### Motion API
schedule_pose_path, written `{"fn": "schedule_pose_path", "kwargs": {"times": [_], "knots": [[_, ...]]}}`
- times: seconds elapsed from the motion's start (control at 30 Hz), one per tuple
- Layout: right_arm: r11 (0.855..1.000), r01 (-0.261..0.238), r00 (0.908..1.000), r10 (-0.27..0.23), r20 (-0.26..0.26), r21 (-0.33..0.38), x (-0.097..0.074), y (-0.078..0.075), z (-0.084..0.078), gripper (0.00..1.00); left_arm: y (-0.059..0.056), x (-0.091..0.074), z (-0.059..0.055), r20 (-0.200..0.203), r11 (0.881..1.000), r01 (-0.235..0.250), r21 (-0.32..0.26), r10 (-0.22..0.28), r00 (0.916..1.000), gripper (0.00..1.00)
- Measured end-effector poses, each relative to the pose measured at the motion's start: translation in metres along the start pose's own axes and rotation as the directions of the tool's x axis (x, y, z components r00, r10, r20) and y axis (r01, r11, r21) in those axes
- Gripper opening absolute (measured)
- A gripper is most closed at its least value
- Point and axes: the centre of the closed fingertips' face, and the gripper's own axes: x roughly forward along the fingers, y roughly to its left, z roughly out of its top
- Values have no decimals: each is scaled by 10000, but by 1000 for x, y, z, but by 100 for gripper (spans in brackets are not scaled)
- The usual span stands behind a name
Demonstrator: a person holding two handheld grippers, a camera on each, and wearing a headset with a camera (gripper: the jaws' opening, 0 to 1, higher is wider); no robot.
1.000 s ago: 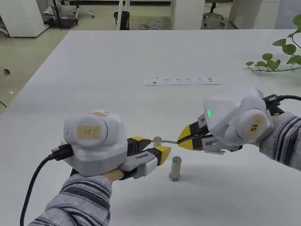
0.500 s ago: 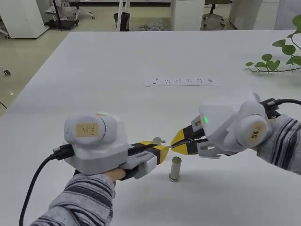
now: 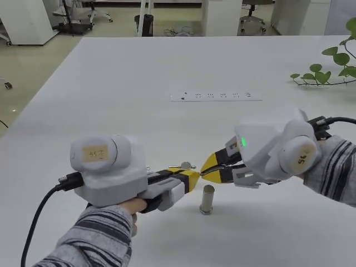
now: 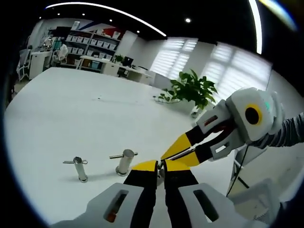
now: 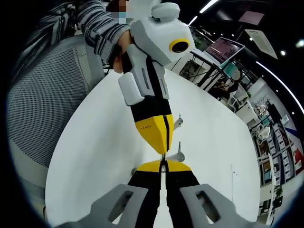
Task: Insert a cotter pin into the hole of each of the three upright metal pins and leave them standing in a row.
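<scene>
Both wedge-tipped, left tool [image 3: 193, 177], right tool [image 3: 206, 169] (pinching thin wire cotter pin [image 4: 179, 154])

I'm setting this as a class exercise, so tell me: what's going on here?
A person holds a gripper in each hand over a white table. The right gripper has its fingers shut on a thin cotter pin, and the left gripper, fingers shut, meets it tip to tip. Two upright metal pins carry cotter pins through their tops. A third metal pin stands near the tips, with no cotter pin visible in it.
</scene>
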Motion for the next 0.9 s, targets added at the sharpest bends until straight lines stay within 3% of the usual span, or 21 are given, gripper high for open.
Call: {"fn": "schedule_pose_path", "kwargs": {"times": [0.37,0.5,0.67,0.77,0.9], "knots": [[9999,-9,10000,9,8,104,1,1,-1,0,-2,1,-2,-20,9999,152,-55,-152,9999,0],[9995,60,10000,-61,30,312,1,0,-2,0,-3,1,-1,-28,9971,213,735,-212,9998,0],[9988,55,9999,-49,-134,479,0,-2,-6,0,-4,0,-4,-187,9913,369,1261,-348,9992,0],[9982,-73,9999,80,-110,588,0,-1,-8,0,-7,-1,-5,-259,9805,474,1906,-433,9987,0],[9979,-355,9991,366,-209,534,0,4,-9,0,-10,-2,-10,-654,9522,718,2969,-548,9964,0]]}}
